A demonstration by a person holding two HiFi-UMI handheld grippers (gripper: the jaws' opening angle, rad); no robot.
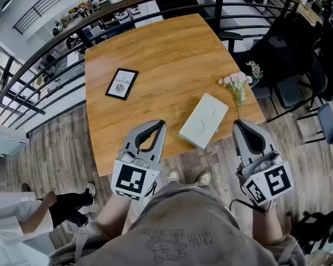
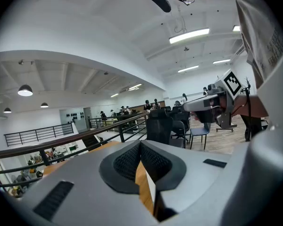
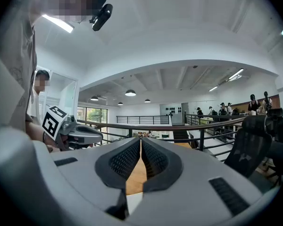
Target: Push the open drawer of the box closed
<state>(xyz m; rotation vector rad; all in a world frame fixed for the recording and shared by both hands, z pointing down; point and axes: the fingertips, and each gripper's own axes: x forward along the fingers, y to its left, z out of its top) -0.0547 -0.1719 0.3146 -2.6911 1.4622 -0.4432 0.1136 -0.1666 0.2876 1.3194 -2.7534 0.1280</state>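
Note:
The white box (image 1: 204, 121) lies slanted at the near edge of the wooden table (image 1: 166, 54), two curved marks on its lid. No drawer shows sticking out of it from above. My left gripper (image 1: 155, 125) hangs just off the table's near edge, left of the box, jaws shut and empty. My right gripper (image 1: 241, 123) is off the edge to the box's right, also shut on nothing. In the left gripper view the pads (image 2: 127, 161) meet at the tip, with a sliver of wood and white box below. The right gripper view shows its pads (image 3: 125, 159) touching too.
A black-framed picture (image 1: 121, 83) lies on the table's left part, and pink flowers (image 1: 237, 85) stand near the right edge. A dark railing (image 1: 61, 43) curves round the far side. Chairs (image 1: 291, 87) stand at the right. A person (image 1: 66, 204) is at the lower left.

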